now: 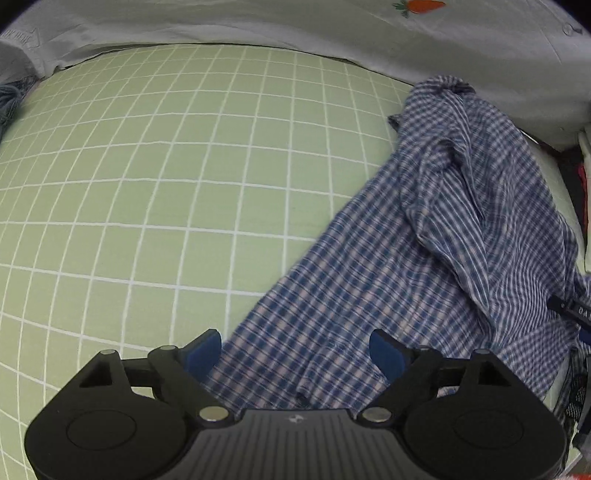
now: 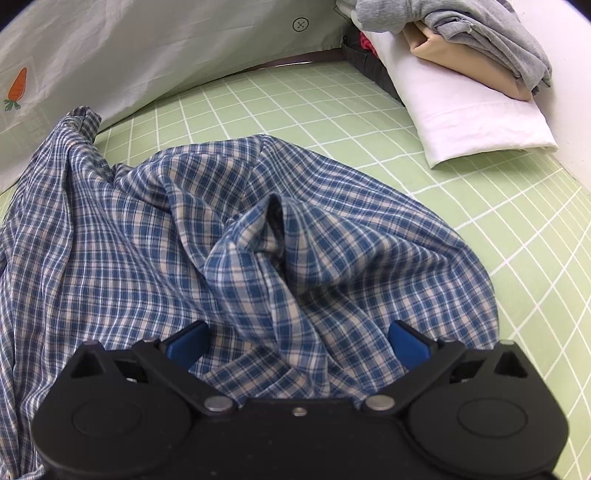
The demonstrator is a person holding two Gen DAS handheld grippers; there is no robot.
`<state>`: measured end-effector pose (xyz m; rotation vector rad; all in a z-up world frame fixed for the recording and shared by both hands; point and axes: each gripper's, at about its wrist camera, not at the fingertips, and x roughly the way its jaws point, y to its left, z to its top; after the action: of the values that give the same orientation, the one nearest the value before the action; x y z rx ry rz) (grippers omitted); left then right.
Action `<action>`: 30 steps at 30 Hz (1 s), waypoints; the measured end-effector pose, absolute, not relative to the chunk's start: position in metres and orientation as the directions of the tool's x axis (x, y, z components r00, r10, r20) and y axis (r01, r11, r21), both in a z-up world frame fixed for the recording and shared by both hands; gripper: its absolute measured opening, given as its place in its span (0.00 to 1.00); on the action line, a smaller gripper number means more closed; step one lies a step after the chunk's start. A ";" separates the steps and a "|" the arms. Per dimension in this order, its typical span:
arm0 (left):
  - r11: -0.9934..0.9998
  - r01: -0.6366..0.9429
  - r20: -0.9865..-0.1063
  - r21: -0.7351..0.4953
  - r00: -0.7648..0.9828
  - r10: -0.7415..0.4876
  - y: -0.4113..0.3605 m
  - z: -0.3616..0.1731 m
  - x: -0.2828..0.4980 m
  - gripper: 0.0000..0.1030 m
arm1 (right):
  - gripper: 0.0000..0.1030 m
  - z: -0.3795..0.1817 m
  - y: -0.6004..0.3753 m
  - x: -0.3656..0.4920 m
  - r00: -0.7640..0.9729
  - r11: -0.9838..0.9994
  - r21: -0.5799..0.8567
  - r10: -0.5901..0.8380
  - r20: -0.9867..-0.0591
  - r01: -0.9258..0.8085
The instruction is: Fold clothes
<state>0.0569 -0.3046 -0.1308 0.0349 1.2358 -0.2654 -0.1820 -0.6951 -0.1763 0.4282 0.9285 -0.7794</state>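
- A home bedroom, by the look: the tools hang over a bed with a green grid-patterned sheet (image 1: 147, 184).
- Ahead, a white carrot-print cloth (image 2: 147, 55).
- Ahead-right, a white pillow (image 2: 461, 110) bearing folded clothes (image 2: 480, 44).

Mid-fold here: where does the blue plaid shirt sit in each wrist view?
Left wrist: plaid shirt fills the right side, running under the open left gripper.
Right wrist: shirt fills centre and left, bunched ahead of the open right gripper.
Shared landmark: carrot print on the pale sheet.
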 end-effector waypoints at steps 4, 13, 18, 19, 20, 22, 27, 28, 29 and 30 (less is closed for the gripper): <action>0.959 0.267 -0.953 -0.090 0.256 -0.161 -0.317 -0.138 0.048 0.86 | 1.00 -0.176 -0.694 -0.181 0.360 0.658 0.004 -0.407 -0.839 0.753; 0.971 0.227 -0.983 -0.082 0.141 -0.116 -0.314 -0.161 0.047 1.00 | 1.00 -0.176 -0.695 -0.182 0.369 0.678 0.005 -0.394 -0.842 0.735; 0.971 0.233 -0.986 -0.054 0.141 -0.089 -0.312 -0.164 0.050 1.00 | 1.00 -0.176 -0.693 -0.182 0.373 0.676 0.005 -0.400 -0.837 0.737; 0.970 0.241 -0.987 -0.045 0.138 -0.080 -0.313 -0.165 0.051 1.00 | 1.00 -0.177 -0.692 -0.183 0.374 0.675 0.005 -0.401 -0.836 0.737; 0.968 0.248 -0.988 -0.036 0.136 -0.071 -0.314 -0.165 0.052 1.00 | 1.00 -0.177 -0.692 -0.183 0.375 0.674 0.005 -0.403 -0.835 0.738; 0.965 0.263 -0.990 -0.018 0.130 -0.054 -0.316 -0.167 0.054 1.00 | 1.00 -0.177 -0.691 -0.182 0.375 0.671 0.005 -0.408 -0.833 0.741; 0.953 0.301 -0.993 0.027 0.119 -0.010 -0.322 -0.170 0.058 0.99 | 1.00 -0.177 -0.689 -0.182 0.378 0.667 0.004 -0.417 -0.827 0.745; 0.945 0.325 -0.990 0.040 0.144 -0.008 -0.323 -0.167 0.056 0.93 | 1.00 -0.177 -0.689 -0.182 0.379 0.668 0.004 -0.418 -0.825 0.744; 0.935 0.354 -0.986 0.037 0.165 -0.024 -0.326 -0.164 0.052 0.82 | 1.00 -0.177 -0.689 -0.182 0.381 0.668 0.004 -0.419 -0.824 0.744; 0.924 0.381 -0.982 0.035 0.186 -0.040 -0.328 -0.160 0.049 0.77 | 1.00 -0.178 -0.689 -0.183 0.382 0.668 0.004 -0.420 -0.823 0.744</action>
<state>0.0489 -0.3284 -0.1601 0.2990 1.3571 -0.3028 -0.1826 -0.6887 -0.1775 0.4086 0.9062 -0.7690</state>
